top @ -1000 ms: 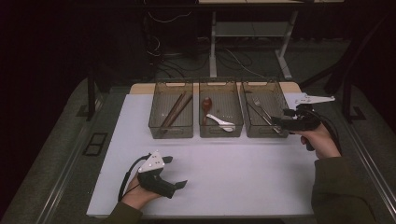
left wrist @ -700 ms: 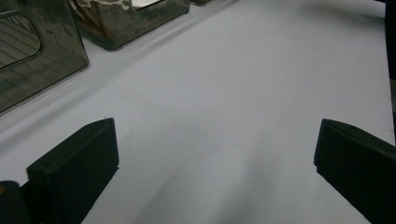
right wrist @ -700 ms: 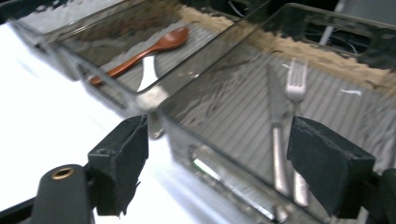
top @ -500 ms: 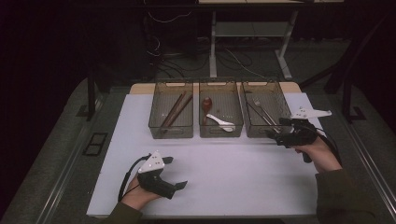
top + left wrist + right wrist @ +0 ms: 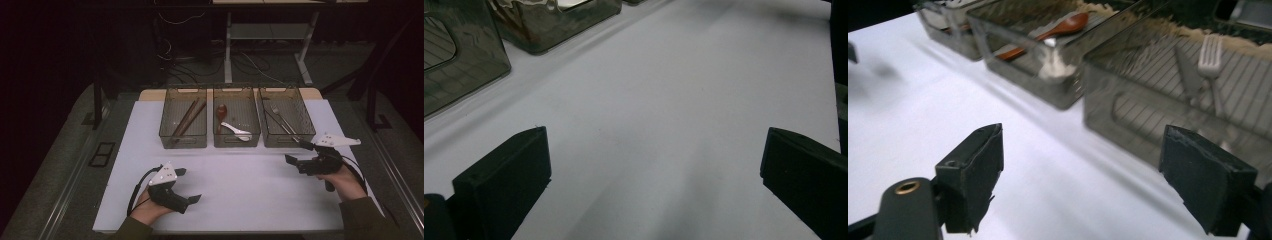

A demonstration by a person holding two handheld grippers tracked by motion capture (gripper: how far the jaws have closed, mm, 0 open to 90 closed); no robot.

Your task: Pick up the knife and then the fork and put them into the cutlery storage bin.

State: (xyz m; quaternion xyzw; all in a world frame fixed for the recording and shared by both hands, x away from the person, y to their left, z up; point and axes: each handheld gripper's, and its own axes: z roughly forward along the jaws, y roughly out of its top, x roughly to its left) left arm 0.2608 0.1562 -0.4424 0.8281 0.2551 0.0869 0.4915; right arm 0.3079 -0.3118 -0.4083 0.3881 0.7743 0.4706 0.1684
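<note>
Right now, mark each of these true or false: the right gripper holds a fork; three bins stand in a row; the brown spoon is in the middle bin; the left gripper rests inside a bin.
1. The right gripper holds a fork. False: its jaws are open and empty; the fork lies in the right bin.
2. Three bins stand in a row. True.
3. The brown spoon is in the middle bin. True, beside a white spoon.
4. The left gripper rests inside a bin. False: it is over the white mat, jaws open.
</note>
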